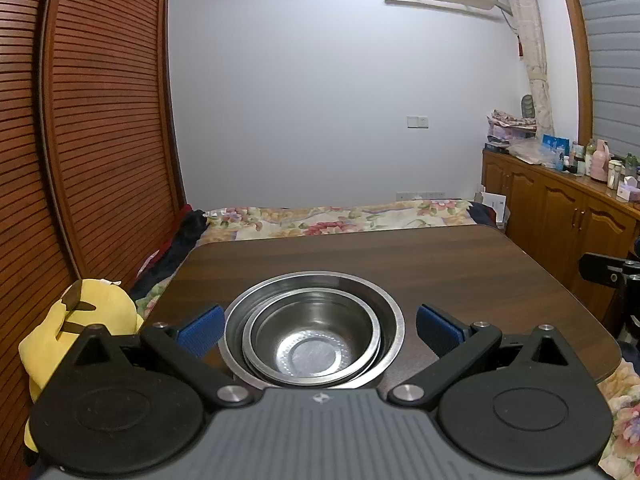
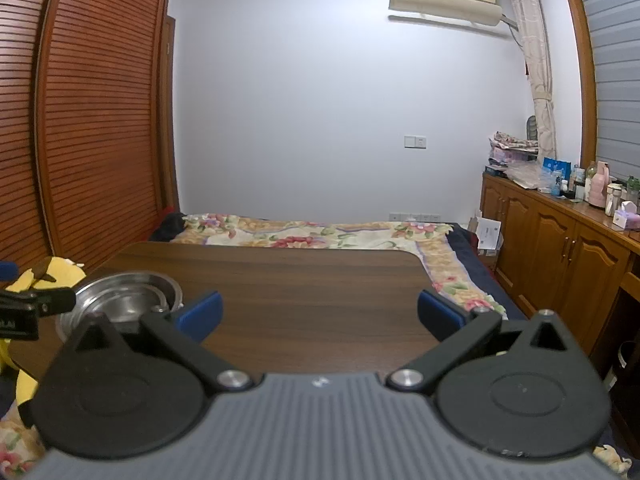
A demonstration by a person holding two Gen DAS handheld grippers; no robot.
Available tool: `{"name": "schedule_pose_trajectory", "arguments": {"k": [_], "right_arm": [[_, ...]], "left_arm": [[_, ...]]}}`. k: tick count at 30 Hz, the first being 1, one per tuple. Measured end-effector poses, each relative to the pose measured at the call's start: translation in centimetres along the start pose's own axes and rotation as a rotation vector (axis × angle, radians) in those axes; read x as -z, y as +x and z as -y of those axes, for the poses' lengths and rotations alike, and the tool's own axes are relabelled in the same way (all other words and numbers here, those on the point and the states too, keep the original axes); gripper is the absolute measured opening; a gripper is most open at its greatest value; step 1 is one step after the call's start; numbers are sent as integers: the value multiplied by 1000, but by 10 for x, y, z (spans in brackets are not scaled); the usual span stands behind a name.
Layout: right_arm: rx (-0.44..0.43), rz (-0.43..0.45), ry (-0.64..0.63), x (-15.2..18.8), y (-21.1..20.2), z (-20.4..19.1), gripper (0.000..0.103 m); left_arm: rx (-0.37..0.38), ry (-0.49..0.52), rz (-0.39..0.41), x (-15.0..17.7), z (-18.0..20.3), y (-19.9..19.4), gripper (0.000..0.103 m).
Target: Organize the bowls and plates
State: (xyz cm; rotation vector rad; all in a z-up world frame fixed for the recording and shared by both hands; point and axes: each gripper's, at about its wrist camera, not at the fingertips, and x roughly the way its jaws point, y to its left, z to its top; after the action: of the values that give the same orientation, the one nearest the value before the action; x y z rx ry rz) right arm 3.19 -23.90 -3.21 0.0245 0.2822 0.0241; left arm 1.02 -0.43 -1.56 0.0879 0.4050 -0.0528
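Observation:
A stack of steel bowls [image 1: 314, 332] sits nested on the dark wooden table [image 1: 400, 264], a smaller bowl inside a larger one. My left gripper [image 1: 318, 328] is open, its blue pads [image 1: 202, 330] wide apart on either side of the stack without touching it. In the right wrist view the same stack [image 2: 124, 300] is at the far left of the table [image 2: 300, 280]. My right gripper [image 2: 320, 314] is open and empty over bare tabletop, well right of the bowls. Part of the left gripper [image 2: 32, 304] shows at the left edge.
A yellow plush toy [image 1: 80, 320] lies left of the table. A bed with a floral cover [image 1: 340, 216] is beyond the far edge. Wooden cabinets [image 1: 560, 216] with bottles stand on the right; a slatted wardrobe [image 1: 80, 120] on the left.

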Motion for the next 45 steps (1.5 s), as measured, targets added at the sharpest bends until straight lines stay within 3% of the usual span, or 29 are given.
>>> {"name": "schedule_pose_trajectory", "arguments": {"k": [45], "right_arm": [[-5,-3,1,-3,0,2,103]], "left_arm": [[-2,-3,-4,2,-1,-1,103]]}}
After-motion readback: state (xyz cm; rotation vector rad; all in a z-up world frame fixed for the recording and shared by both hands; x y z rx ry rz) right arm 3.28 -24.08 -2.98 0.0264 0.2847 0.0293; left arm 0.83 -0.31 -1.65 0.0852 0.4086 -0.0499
